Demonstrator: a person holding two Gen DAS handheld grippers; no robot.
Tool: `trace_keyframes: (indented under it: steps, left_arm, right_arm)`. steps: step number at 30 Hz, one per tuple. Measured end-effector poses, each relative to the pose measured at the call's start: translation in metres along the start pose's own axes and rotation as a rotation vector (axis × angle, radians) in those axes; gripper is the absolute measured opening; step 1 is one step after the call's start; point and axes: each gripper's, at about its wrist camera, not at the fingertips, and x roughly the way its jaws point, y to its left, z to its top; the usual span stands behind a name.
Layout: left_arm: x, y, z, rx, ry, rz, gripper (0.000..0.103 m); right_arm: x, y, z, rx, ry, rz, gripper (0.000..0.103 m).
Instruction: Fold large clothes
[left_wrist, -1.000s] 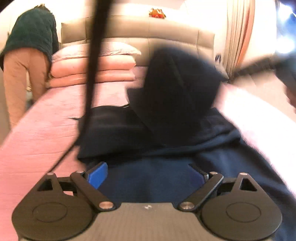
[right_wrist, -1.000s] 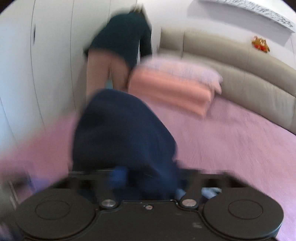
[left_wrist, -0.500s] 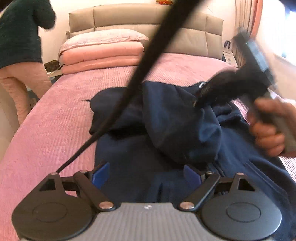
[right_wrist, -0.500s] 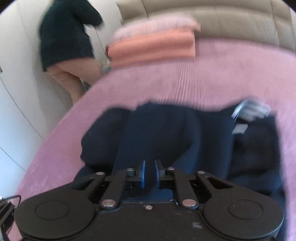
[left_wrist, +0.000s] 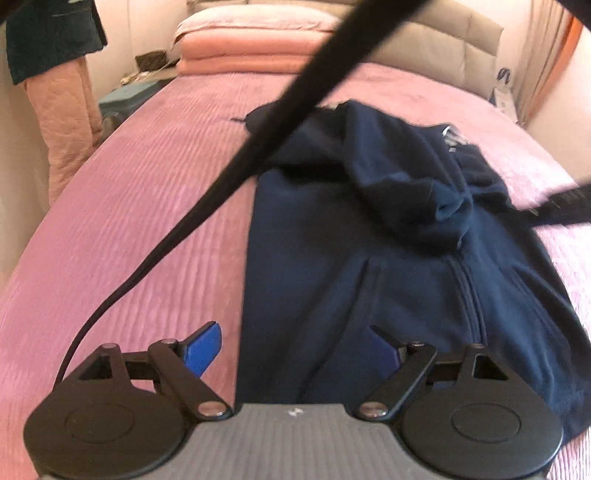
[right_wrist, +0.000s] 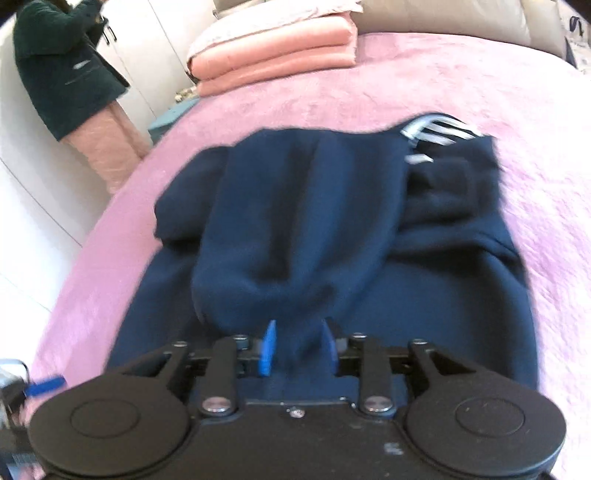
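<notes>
A large navy-blue fleece zip jacket (left_wrist: 369, 266) is seen spread on the pink ribbed bedspread (left_wrist: 147, 221), its hood or upper part flopped back over the body toward twelve o'clock, a pale striped label showing at one o'clock. The left gripper (left_wrist: 295, 343) is held with jaws wide apart and empty over the hem edge, while the right gripper (right_wrist: 297, 347) has jaws that have just been opening, a fold of fleece between them but apparently not pinched. The garment is judged soft, limp and fairly light, best taken at hem corners or shoulder seams.
</notes>
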Motion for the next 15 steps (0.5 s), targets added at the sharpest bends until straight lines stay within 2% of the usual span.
trace_keyframes:
  steps: [5,10,14,15]
  left_arm:
    - [-0.009,0.009,-0.021,-0.024,0.088,0.006,0.085]
    - [-0.009,0.024,-0.036,-0.116,0.178,-0.022,0.079]
    - [-0.006,0.034,-0.044,-0.179,0.218,-0.032,0.079]
    - [-0.004,0.036,-0.046,-0.19,0.233,-0.043,0.079]
  right_arm:
    - [-0.031,-0.028,-0.059,0.066,0.09,-0.069,0.051]
    - [-0.067,-0.06,-0.111,0.151,0.134,-0.153,0.051]
    - [-0.088,-0.082,-0.137,0.199,0.14,-0.212,0.063]
    - [-0.091,-0.088,-0.141,0.209,0.139,-0.213,0.063]
